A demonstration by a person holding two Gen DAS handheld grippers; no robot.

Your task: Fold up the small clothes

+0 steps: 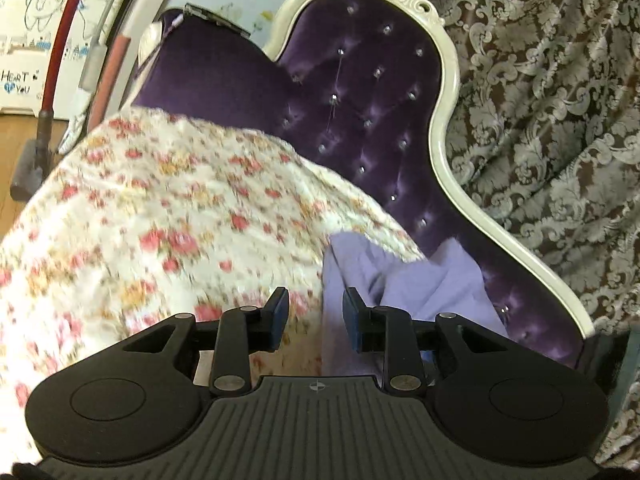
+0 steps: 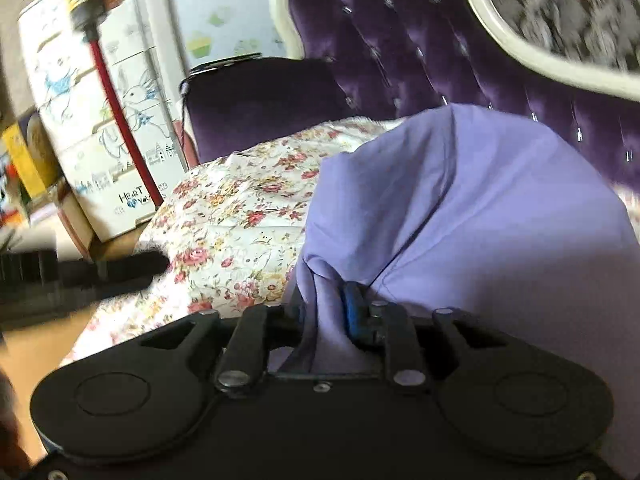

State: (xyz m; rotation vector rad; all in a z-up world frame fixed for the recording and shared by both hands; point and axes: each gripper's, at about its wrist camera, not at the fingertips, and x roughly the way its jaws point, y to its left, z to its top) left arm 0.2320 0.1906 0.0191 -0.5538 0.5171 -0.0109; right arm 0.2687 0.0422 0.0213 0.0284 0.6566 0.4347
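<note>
A lavender garment [image 2: 472, 208] lies bunched on a floral bedspread [image 2: 232, 216]. My right gripper [image 2: 326, 312] is shut on a fold of the lavender garment, which drapes over its fingers and fills the right of that view. In the left wrist view the garment [image 1: 424, 280] lies just ahead and to the right of my left gripper [image 1: 315, 318], which is open and empty above the floral bedspread [image 1: 168, 216]. The left gripper's dark body [image 2: 80, 276] shows blurred at the left of the right wrist view.
A purple tufted headboard [image 1: 372, 92] with a cream frame stands behind the bed. A patterned brown curtain [image 1: 552, 112] hangs to the right. White drawers with rabbit drawings [image 2: 112, 128] and a red pole [image 2: 116, 120] stand at the left, on a wooden floor.
</note>
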